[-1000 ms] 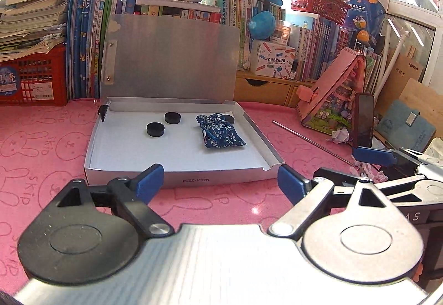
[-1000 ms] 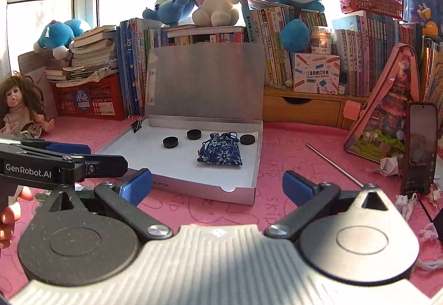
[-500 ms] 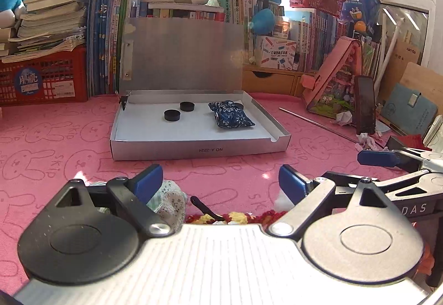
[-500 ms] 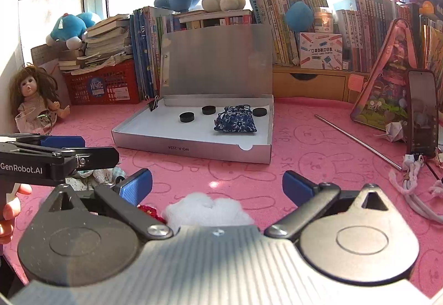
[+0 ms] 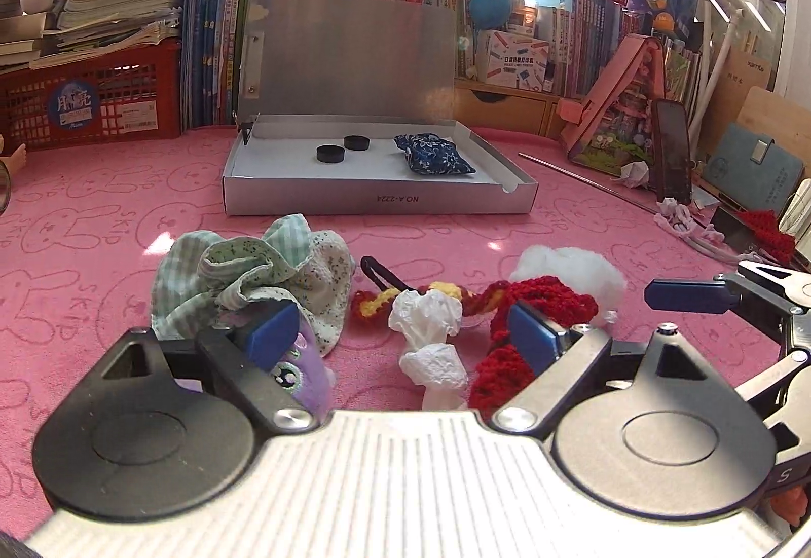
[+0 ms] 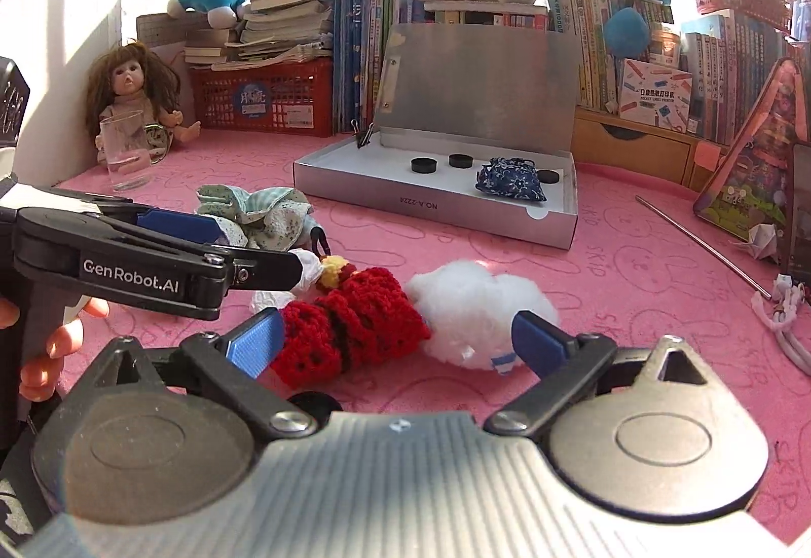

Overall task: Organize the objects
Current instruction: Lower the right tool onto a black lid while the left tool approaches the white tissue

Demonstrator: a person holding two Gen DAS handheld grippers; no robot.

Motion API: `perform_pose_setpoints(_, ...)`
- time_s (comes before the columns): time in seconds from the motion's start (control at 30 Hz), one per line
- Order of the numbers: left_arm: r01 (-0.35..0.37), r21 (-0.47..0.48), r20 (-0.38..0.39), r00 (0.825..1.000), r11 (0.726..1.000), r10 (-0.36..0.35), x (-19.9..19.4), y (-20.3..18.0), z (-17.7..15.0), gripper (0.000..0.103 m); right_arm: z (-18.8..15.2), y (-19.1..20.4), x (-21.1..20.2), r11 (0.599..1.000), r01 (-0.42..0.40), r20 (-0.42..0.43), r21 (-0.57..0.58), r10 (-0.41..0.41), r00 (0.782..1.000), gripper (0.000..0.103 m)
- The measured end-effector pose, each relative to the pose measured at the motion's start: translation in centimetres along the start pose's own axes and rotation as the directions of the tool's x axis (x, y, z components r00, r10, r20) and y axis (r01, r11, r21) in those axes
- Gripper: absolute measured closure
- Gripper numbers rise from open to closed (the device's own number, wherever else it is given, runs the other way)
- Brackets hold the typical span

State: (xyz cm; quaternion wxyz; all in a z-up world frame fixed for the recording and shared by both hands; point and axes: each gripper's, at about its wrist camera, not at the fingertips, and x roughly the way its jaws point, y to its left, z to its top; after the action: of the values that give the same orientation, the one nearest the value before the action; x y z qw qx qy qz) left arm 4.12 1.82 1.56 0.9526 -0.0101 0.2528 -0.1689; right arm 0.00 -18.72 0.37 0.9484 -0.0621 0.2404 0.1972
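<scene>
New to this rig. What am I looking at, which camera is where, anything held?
No robot arm: a person holds a two-finger gripper in each hand, each with a fisheye camera looking along its fingers. The left view shows the left gripper over white wads and green cloth. The right view shows the right gripper around the red knit and white fluff; its jaws have just been closing a little. Both are open and hold nothing. Behind, on the pink mat, an open grey box contains black discs and a blue pouch.
</scene>
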Motion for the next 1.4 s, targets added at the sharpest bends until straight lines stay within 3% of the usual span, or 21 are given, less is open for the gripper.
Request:
perform_pose_setpoints(0.13, 0.004, 0.006, -0.002, 1.000, 1.000, -0.004, 0.0, -0.3, -0.2, 0.028, -1.0, 0.8, 0.1, 1.000, -0.023, -0.026, -0.010, 0.023, 0.999, 0.006)
perform_pose_setpoints(0.2, 0.007, 0.008, -0.012, 1.000, 1.000, -0.007, 0.1, -0.4, -0.3, 0.041, -1.4, 1.0, 0.1, 1.000, -0.026, -0.038, -0.006, 0.026, 0.999, 0.008)
perform_pose_setpoints(0.3, 0.016, 0.005, -0.030, 0.999, 1.000, -0.016, 0.5, -0.6, -0.6, 0.043, -2.0, 1.1, 0.3, 1.000, -0.024, -0.054, 0.001, 0.024, 0.998, 0.010)
perform_pose_setpoints(0.47, -0.014, -0.005, -0.038, 0.999, 1.000, 0.014, 0.9, -0.5, -0.9, 0.043, -2.5, 1.2, 0.4, 1.000, -0.022, -0.067, 0.008, 0.023, 0.998, 0.015)
perform_pose_setpoints(0.6, -0.052, 0.072, -0.014, 0.999, 0.996, 0.053, 0.5, -1.1, -1.6, 0.041, -2.8, 1.6, 0.5, 1.000, -0.024, -0.066, -0.002, 0.024, 0.998, 0.019)
perform_pose_setpoints(0.73, -0.047, 0.069, -0.021, 0.999, 0.997, 0.049, 0.8, -1.1, -1.8, 0.041, -3.0, 1.8, 0.6, 1.000, -0.025, -0.068, 0.003, 0.025, 0.997, 0.024)
perform_pose_setpoints(0.87, -0.044, 0.047, -0.029, 0.999, 0.998, 0.045, 1.4, -1.3, -1.6, 0.039, -3.2, 1.8, 0.5, 1.000, -0.023, -0.063, 0.019, 0.024, 0.998, 0.025)
perform_pose_setpoints(1.0, -0.041, 0.028, -0.013, 0.999, 0.999, 0.042, 1.8, -1.6, -1.5, 0.026, -3.3, 1.9, 0.4, 1.000, 0.001, -0.054, 0.013, 0.000, 0.999, 0.025)
perform_pose_setpoints(1.4, -0.051, 0.048, 0.009, 0.999, 0.998, 0.051, 1.2, -1.7, -1.9, 0.026, -3.8, 1.1, 0.0, 0.996, 0.066, -0.035, 0.052, -0.064, 0.997, 0.025)
